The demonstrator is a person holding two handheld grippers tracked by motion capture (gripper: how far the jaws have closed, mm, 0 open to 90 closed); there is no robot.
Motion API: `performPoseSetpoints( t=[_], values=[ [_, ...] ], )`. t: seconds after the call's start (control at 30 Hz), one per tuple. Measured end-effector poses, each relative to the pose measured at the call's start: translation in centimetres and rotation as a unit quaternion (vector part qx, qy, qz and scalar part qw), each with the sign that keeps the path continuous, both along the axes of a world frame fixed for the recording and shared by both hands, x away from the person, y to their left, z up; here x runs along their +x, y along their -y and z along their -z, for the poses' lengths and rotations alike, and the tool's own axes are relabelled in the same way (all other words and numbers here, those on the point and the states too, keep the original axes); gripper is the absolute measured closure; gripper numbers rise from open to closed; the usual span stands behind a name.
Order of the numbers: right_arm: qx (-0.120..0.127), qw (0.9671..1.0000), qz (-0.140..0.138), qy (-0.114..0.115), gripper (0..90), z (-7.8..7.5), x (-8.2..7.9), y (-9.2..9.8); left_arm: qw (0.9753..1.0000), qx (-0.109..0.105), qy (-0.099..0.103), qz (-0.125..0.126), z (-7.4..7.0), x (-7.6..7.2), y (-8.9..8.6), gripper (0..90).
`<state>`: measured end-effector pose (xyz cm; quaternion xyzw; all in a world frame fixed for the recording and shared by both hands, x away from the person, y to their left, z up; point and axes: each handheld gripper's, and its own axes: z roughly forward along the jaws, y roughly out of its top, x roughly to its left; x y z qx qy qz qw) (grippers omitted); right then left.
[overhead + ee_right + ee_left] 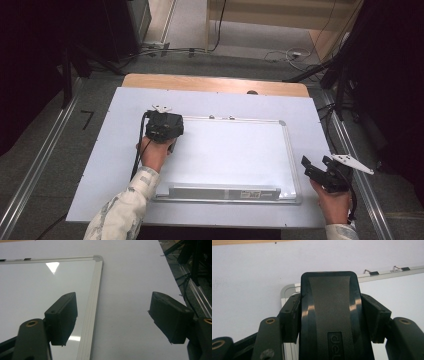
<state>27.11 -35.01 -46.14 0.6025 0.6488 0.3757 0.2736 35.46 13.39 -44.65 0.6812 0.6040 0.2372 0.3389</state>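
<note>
Black eraser (329,315), branded side up, clamped between both pads of the left gripper (161,126) and held at the far-left corner of the whiteboard (235,152). Long axis running along the jaws, pointing past that rounded corner toward the far edge of the whiteboard, where two small binder clips (374,272) sit on the frame. Whether touching the writing surface or just above it, cannot tell.

Whiteboard lying flat on the white table sheet (100,150), long side running left to right, its surface looking clean, marker tray (220,192) along the near edge. From the eraser, nearly the whole board stretching away to the right and toward the person; hence, probably, wiping strokes rightward along the long side, stepped back toward the tray.

Left hand (154,152) clearly the nearer and the working one. Right gripper (322,172) well apart, just beside the near-right corner of the whiteboard over the bare sheet, jaws spread wide with nothing between them; one pad (62,317) hanging over the right frame edge (92,305), the other clear of the board.
</note>
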Motion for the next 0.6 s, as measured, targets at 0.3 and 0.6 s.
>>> performPoseSetpoints(
  t=[0.3, 0.6],
  values=[
    [-0.001, 1.0, 0.0, 0.001, 21.2, 0.0, 0.0, 0.0, 0.9999, -0.008, -0.002, -0.01, 0.2, -0.2, -0.8, 39.9],
    [-0.002, 1.0, 0.002, 0.001, 21.2, 0.0, -0.1, 0.1, 0.9997, -0.013, -0.005, -0.018, 0.5, -0.3, -1.2, 39.8]
  ],
)
